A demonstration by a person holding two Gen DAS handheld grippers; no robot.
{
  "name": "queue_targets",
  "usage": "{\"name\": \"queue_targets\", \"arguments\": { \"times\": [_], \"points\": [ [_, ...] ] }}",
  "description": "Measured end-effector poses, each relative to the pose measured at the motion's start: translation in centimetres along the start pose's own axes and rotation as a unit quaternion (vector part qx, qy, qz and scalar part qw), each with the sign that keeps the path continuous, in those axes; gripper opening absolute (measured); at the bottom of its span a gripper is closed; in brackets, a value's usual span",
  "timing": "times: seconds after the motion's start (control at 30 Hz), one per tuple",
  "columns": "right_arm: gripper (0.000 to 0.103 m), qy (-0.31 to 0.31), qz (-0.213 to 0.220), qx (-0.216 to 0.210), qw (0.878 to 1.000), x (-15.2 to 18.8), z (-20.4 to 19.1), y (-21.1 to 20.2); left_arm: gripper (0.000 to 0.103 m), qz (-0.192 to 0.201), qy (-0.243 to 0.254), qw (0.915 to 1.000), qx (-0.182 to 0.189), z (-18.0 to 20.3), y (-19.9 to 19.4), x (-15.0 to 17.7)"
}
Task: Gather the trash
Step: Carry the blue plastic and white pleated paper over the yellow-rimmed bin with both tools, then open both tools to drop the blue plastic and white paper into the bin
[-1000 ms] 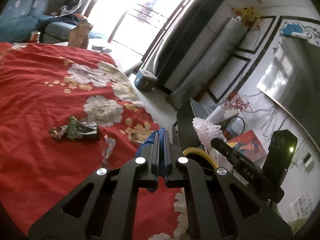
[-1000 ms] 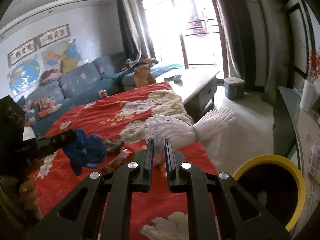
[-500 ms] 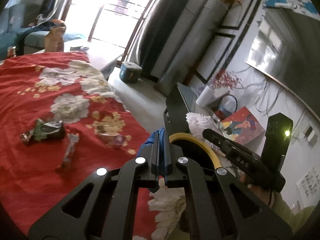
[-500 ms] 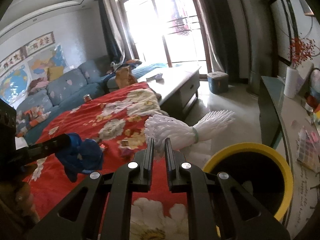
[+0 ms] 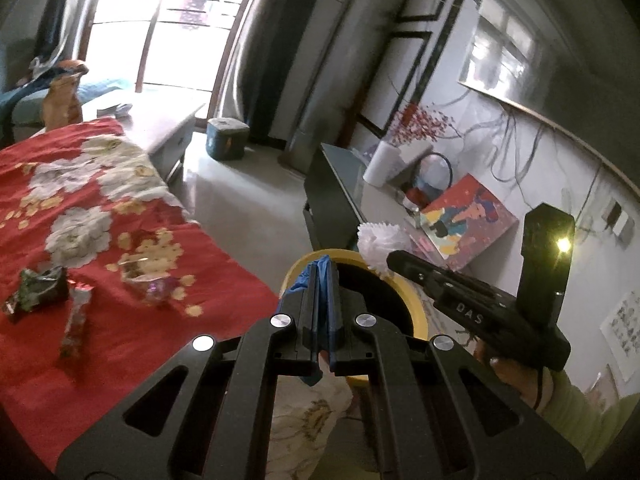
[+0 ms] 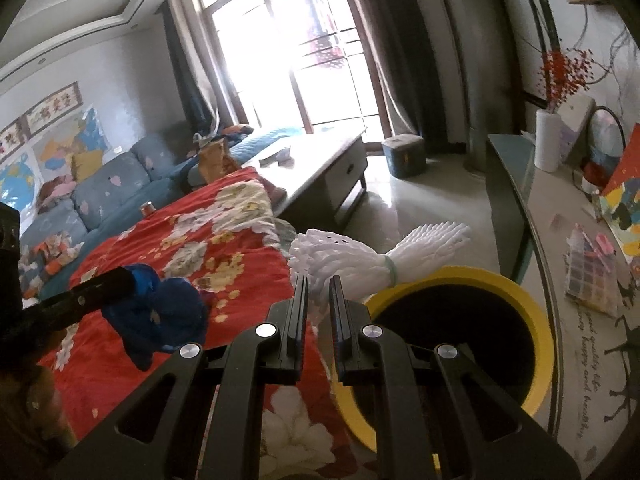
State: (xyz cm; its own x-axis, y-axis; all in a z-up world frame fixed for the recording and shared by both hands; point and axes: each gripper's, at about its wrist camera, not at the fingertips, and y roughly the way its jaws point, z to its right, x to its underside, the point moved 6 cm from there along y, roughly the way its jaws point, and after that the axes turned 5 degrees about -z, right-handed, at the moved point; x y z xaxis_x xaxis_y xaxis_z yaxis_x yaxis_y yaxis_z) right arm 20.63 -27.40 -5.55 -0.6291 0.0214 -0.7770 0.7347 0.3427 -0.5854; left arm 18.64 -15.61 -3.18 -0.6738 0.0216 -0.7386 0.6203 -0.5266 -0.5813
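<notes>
My left gripper (image 5: 323, 270) is shut on a crumpled blue scrap (image 5: 298, 280), and its tips hang over the near rim of a black bin with a yellow rim (image 5: 420, 312). In the right wrist view the blue scrap (image 6: 160, 312) bulges from the left gripper (image 6: 124, 282) above the red floral cloth (image 6: 120, 264). My right gripper (image 6: 318, 280) is shut on a white foam fruit net (image 6: 348, 256), beside the bin (image 6: 460, 271). From the left wrist the right gripper (image 5: 394, 258) and its net (image 5: 378, 240) show at the bin's far edge.
On the red cloth (image 5: 120, 340) lie a dark green wrapper (image 5: 40, 288), a silver wrapper (image 5: 76, 320) and a clear wrapper (image 5: 156, 288). A black console (image 5: 332, 184) stands behind the bin. A coffee table (image 6: 320, 168), a sofa (image 6: 112, 184) and a blue box (image 5: 226, 142) are farther off.
Both grippers have swung from over the red cloth toward the yellow-rimmed bin, which now looms larger and closer. Each still grips its piece: blue scrap left, foam net right.
</notes>
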Motion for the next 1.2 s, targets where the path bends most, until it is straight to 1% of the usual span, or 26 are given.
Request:
{"name": "queue_targets", "arguments": {
  "times": [0.27,0.6,0.9,1.2],
  "points": [
    [0.011,0.024,0.005,0.009,1.000,0.0,2.6,-0.6,0.001,-0.022,0.031,0.9992,0.013,2.7,2.7,0.6],
    [0.011,0.052,0.004,0.014,0.999,0.3,5.5,-1.0,0.001,-0.043,0.054,0.9974,0.022,4.9,5.8,1.2],
    [0.011,0.077,-0.004,0.009,0.997,0.8,7.6,-0.6,0.001,-0.059,0.063,0.9959,0.028,5.9,8.6,1.9],
    [0.011,0.098,-0.017,0.004,0.995,1.3,9.2,0.1,0.001,-0.081,0.069,0.9939,0.028,6.0,11.5,2.9]
  ]
}}
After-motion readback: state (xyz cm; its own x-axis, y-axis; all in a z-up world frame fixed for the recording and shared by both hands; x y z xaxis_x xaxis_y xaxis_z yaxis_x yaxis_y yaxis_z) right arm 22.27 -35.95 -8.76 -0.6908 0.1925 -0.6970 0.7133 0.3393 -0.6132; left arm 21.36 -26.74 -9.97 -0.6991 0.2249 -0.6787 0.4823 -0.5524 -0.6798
